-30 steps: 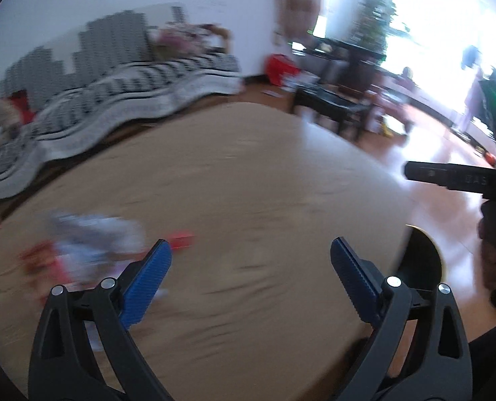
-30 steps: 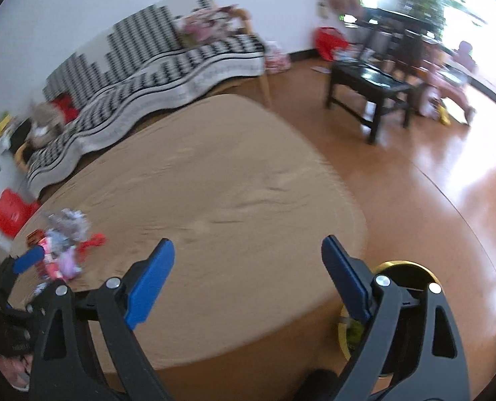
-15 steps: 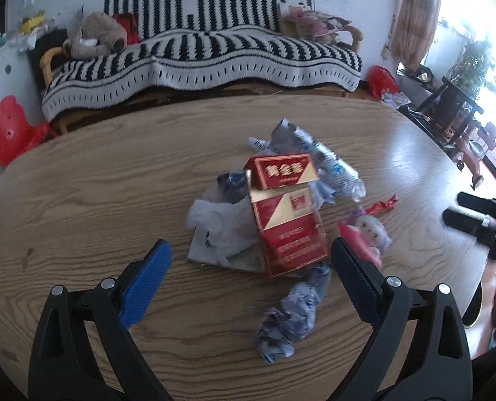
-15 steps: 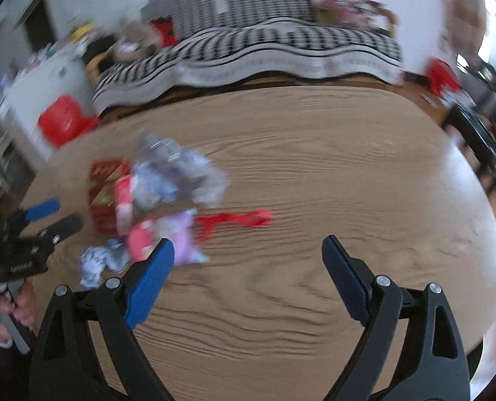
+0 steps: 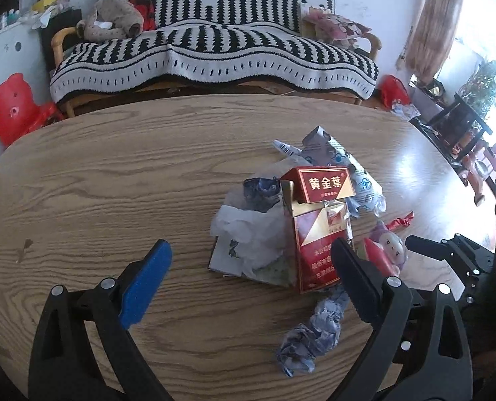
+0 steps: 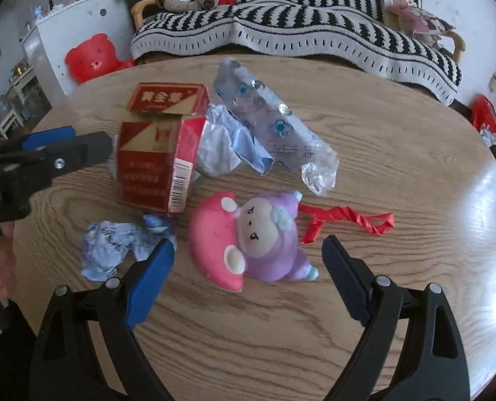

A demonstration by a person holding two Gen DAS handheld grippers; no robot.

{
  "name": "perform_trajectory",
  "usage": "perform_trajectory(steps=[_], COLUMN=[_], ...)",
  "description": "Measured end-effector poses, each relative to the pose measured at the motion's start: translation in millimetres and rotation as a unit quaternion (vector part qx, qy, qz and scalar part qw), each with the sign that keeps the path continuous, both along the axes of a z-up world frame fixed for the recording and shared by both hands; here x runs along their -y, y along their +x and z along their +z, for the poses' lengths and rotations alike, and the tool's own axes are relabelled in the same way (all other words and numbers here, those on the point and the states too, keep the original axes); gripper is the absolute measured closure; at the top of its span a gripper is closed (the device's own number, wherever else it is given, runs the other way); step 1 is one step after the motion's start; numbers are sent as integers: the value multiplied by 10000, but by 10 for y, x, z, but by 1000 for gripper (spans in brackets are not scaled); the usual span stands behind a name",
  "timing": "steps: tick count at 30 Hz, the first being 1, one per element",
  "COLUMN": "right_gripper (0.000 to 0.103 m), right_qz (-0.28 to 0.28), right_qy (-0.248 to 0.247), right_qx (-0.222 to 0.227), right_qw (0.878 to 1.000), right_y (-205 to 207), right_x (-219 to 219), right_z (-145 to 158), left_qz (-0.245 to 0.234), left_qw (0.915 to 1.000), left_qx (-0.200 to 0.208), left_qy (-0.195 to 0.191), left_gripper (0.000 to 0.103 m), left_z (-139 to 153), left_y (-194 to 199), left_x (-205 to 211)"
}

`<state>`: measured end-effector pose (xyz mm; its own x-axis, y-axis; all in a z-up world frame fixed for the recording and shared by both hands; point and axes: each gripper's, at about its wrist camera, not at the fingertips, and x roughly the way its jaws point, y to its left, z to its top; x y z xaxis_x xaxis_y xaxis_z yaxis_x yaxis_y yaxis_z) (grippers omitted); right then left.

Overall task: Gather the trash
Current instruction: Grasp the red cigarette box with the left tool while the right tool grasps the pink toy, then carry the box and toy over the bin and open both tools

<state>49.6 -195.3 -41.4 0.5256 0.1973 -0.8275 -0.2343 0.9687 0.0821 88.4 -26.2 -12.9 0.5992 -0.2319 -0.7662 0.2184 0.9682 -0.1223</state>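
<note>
Trash heaped mid surface (image 6: 348, 327): red carton (image 6: 154, 167), crumpled paper (image 6: 114, 247), clear wrapper (image 6: 274, 127), red ribbon (image 6: 348, 217).

Right tool (image 6: 248, 264) spread wide, empty, over plush toy (image 6: 248, 237); risk: toy grabbed as trash.

Left tool (image 5: 251, 260) spread, empty, beside carton; open lid may crush or slip.

Tools close together, could collide.

Bin unseen, perhaps off-frame.
</note>
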Motion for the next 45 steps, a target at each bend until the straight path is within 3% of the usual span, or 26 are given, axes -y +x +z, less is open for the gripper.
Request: perform_trajectory(steps=[2,3,7,19,21,23,25,45], right_gripper=[24,32,39,39,39,39,39,40], right_qz=[-42,-50,-65,-248,-286,-326,-361,-596], right_qy=[78,122,238,274,275,277,291,381], right_qx=[-48,-69,-81,133,146,171,190,337], right_qw=[9999,9999,9997,9992,9991,9989,9987,9969], right_y=[12,26,18,-352,-414,-453,-498,-639], right_x=[29,51,136,588,652,724,771,915], right_z=[-26,-27,10,283,302,328,350,521], left_qz=[-10,-25,-153,-211,-94,-36,4,237], left_qw=[10000,10000,9998,9987,9986,9983,9982,9992], left_qx=[-21,-31,-49,-97,-78,-71,-104,167], left_qy=[-11,-2,98,456,521,582,582,262], left_gripper=[10,10,10,10,20,42,50,50], left_z=[-7,-11,-48,-260,-278,-280,-271,102], left_y=[7,16,12,60,67,66,66,-46], left_x=[12,36,204,674,687,684,653,511])
